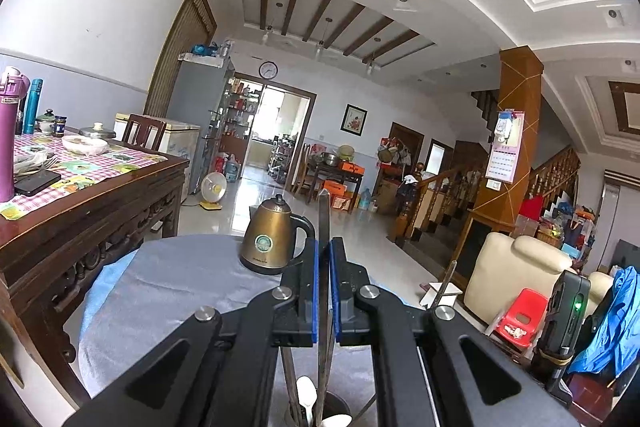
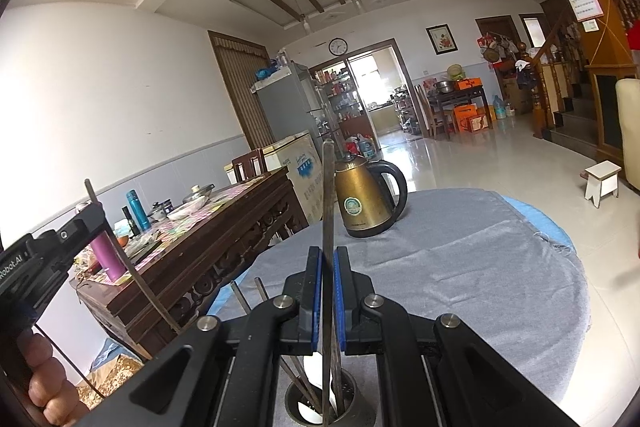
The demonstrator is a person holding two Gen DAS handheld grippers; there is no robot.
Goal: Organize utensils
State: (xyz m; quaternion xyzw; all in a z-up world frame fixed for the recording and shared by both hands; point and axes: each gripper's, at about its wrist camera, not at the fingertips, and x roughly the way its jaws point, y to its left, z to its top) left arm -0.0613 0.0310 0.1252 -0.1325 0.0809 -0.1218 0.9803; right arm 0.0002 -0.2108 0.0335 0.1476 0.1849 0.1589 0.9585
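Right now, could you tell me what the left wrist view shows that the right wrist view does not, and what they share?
Only the left wrist view shows the red plastic chair and blue cloth. Only the right wrist view shows the left gripper from outside, clamping a thin utensil. Both share the gold kettle on the grey round table, the utensil holder below, and the right gripper shut on a metal utensil.
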